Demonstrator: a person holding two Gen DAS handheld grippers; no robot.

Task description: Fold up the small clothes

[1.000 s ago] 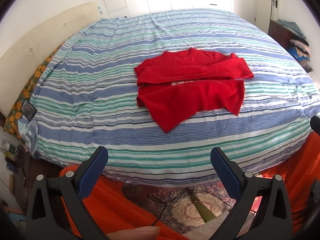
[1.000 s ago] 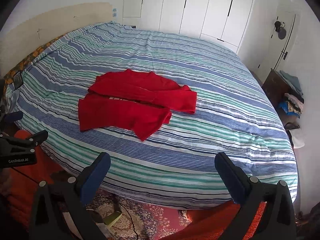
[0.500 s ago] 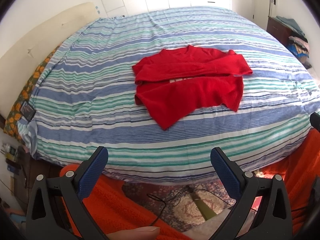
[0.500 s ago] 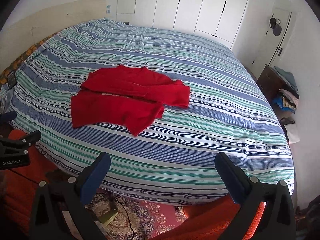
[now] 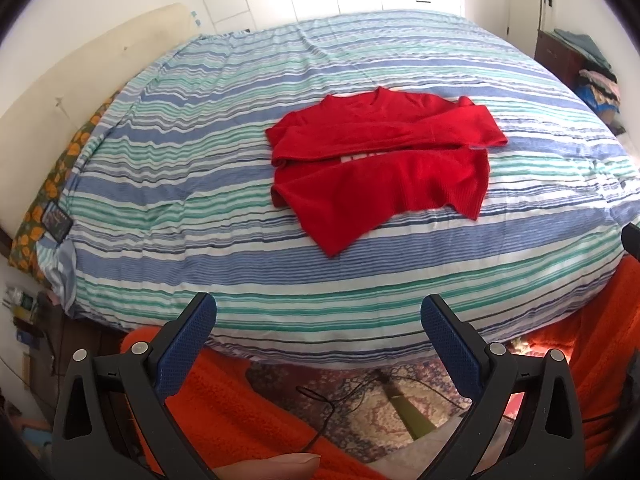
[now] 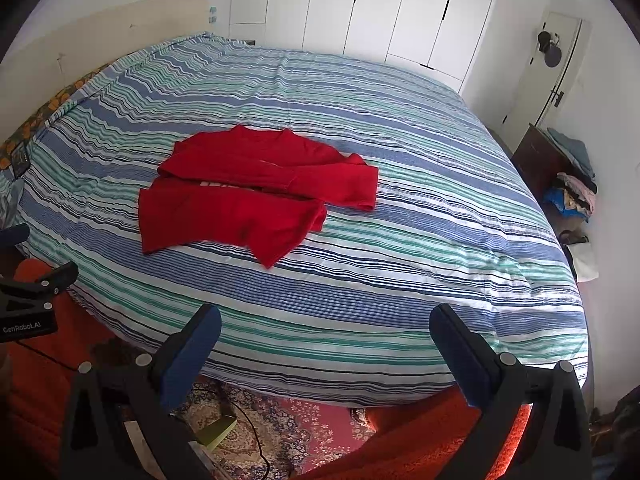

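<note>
A small red sweater [image 5: 384, 164] lies on the striped bed [image 5: 200, 184], sleeves folded across its body, a strip of white print showing between them. It also shows in the right wrist view [image 6: 256, 192], left of centre on the bed [image 6: 420, 208]. My left gripper [image 5: 318, 322] is open and empty, held off the bed's near edge, well short of the sweater. My right gripper [image 6: 324, 332] is open and empty too, at the near edge. Part of the left gripper [image 6: 28, 300] shows at the far left of the right wrist view.
An orange blanket [image 5: 240, 396] and a patterned rug [image 6: 280, 432] with a cable lie below the bed edge. A headboard [image 5: 80, 68] is on the left. A dark dresser [image 6: 552, 160] piled with clothes stands right. White wardrobes [image 6: 360, 12] line the back wall.
Both views have shifted slightly; the sweater sits a little lower and nearer in each. The sweater itself has not moved on the bed. Both grippers stay open.
</note>
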